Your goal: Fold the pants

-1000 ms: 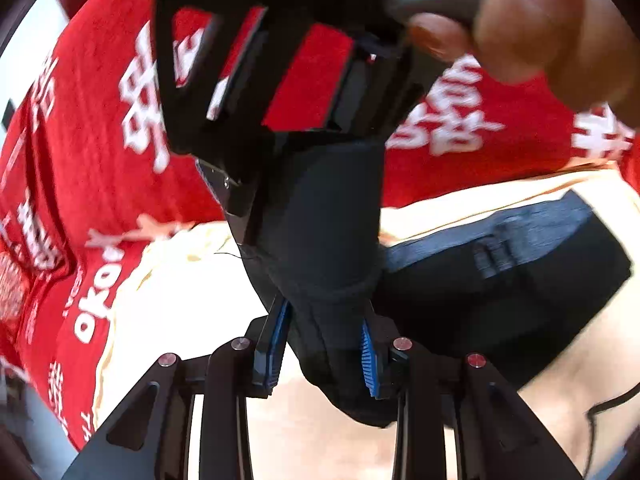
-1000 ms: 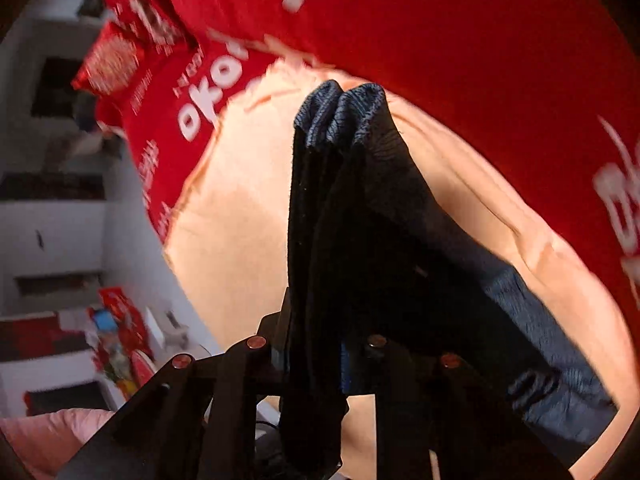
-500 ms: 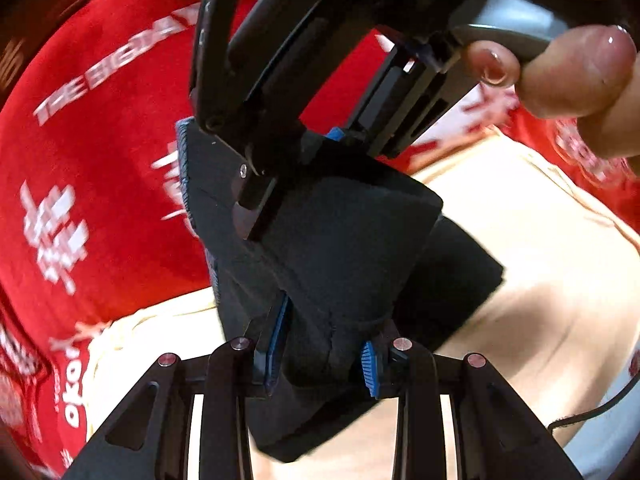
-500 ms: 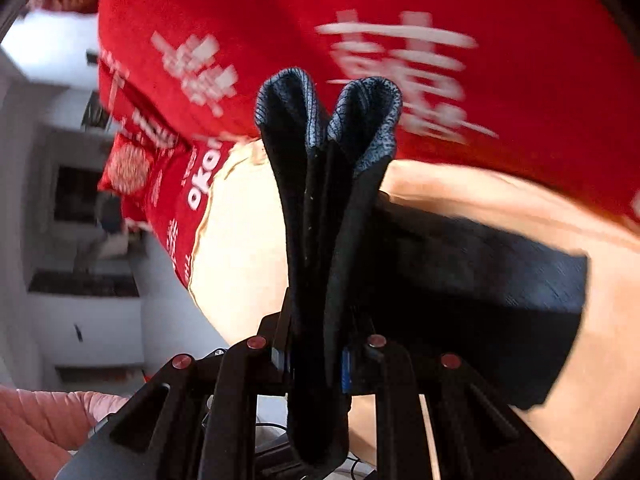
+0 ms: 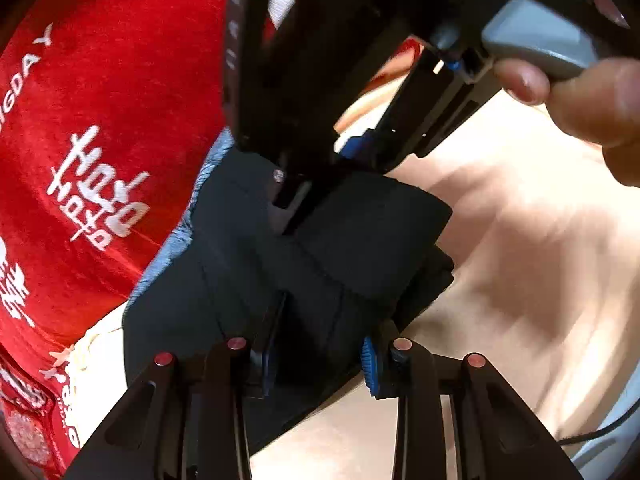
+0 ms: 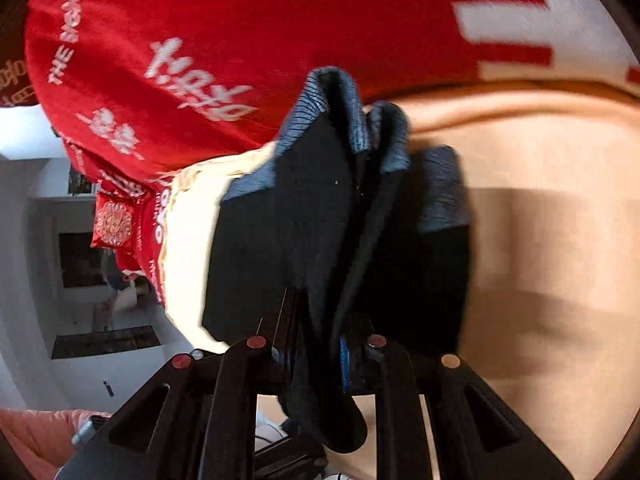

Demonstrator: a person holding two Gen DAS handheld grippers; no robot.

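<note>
Two hand-held grippers are at work on one pair of dark pants (image 5: pixel 320 264), and we see both of them clamped on its cloth. In the left wrist view, the left hand-held gripper (image 5: pixel 318 354) has its blue-padded fingers (image 5: pixel 370 364) closed on a thick fold of the near edge of the pants. Just beyond it, the right hand-held gripper (image 5: pixel 320 184) comes down from the far side and pinches the top layer of the same bundle, with the person's right hand (image 5: pixel 576 100) wrapped round its grey handle at the upper right.

In the right wrist view, the right hand-held gripper (image 6: pixel 316 354) grips several stacked layers (we count at least three folds standing up between its fingers), and the ribbed blue-grey hem of the pants (image 6: pixel 340 120) rises at the far end. A loose end of cloth hangs down on the near side, past the fingers.

Beneath the pants lies a peach-coloured sheet (image 5: pixel 520 260), and the folded bundle rests partly on it, lifted where the grippers hold it. A red blanket with white lettering (image 5: pixel 100 140) covers the far and left part of the scene, touching the left edge of the pants. At the far left of the right wrist view we make out a white room with dark shelves (image 6: pixel 88 260), blurred.
</note>
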